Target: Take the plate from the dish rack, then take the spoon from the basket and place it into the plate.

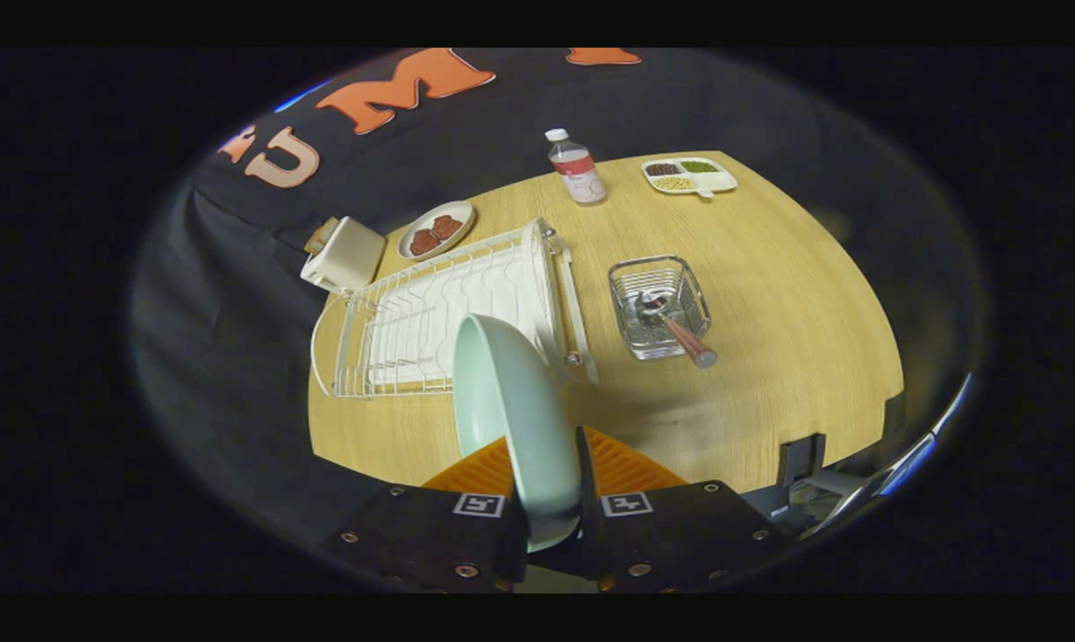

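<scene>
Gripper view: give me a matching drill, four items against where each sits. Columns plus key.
Items:
1. plate
2. spoon
3. bottle
4. dish rack

Places:
A. lying in the wire basket
B. standing near the table's far edge, beside the divided tray
C. clamped on edge between the gripper fingers
D. empty, just beyond the plate

Pairs: 1-C, 2-A, 3-B, 4-D

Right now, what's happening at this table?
A person is working a handheld claw, and it is shut on a pale green plate, gripped by its rim and held on edge above the wooden table. The white dish rack beyond it holds no dishes. The spoon lies in the small wire basket beside the rack, untouched, so it hasn't gone onto the plate yet.
</scene>
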Action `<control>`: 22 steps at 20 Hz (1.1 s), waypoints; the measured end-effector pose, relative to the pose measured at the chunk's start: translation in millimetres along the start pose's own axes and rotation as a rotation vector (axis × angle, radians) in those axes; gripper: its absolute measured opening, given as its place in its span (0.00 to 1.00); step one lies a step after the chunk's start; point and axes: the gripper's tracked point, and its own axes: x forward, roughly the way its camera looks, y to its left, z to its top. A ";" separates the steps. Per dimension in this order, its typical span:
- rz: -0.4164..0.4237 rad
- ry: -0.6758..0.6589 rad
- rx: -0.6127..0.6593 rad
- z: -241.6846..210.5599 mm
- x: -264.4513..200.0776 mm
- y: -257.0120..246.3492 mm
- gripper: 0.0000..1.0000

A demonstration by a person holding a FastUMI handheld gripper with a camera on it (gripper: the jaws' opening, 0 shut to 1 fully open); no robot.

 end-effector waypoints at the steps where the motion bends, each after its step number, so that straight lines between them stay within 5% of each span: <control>1: 0.014 0.004 0.007 -5.1 1.2 -1.4 0.25; 22: 0.242 0.004 0.170 -82.4 93.9 -0.8 0.26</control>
